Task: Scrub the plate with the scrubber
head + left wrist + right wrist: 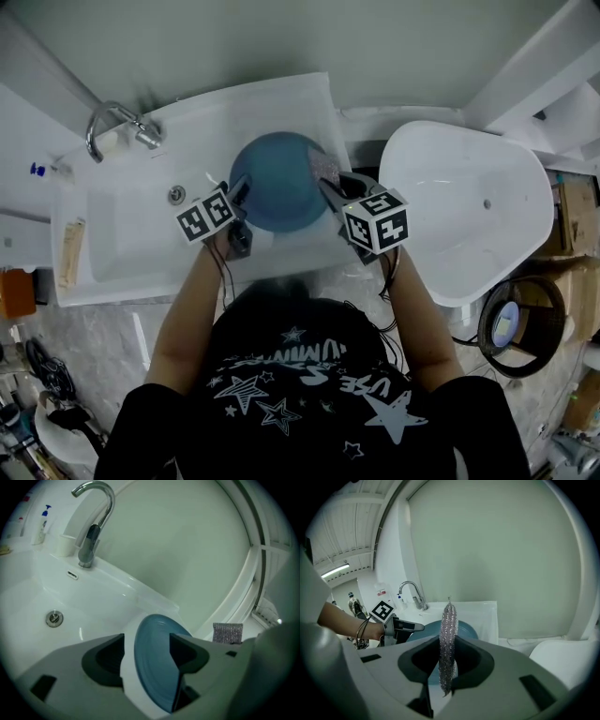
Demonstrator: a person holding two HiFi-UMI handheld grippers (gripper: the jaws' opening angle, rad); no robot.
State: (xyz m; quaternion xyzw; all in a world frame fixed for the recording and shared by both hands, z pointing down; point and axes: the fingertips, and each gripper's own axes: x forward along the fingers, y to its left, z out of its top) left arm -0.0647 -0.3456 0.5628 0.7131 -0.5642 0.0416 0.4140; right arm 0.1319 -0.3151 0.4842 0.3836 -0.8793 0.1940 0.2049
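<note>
A person in a black star-printed shirt point(309, 394) leans over a white sink point(122, 248), both forearms reaching forward with a gripper in each hand. The left gripper point(146, 639) has its jaws apart around the near edge of the blue plate point(154, 667). A strip of white shows between the left-hand jaw and the plate, so the pads are not pressing on it. The right-hand jaw sits right against the rim; whether it touches is not clear. The plate stands tilted on edge over the right part of the sink, between the two grippers, and its lower edge seems to sit on the white rim there.

The right gripper point(449, 641) has its jaws clamped on the silvery mesh scrubber point(449, 618), which stands upright and pinched thin between them. It is held just beside the plate's right edge, and contact cannot be made out.

Beyond the plate, the sink's basin holds a round metal drain point(54, 618). A curved chrome faucet point(93, 522) rises at the back corner, with a pale wall point(187, 541) behind it. To the right of the sink stands a separate white tub point(469, 206).
</note>
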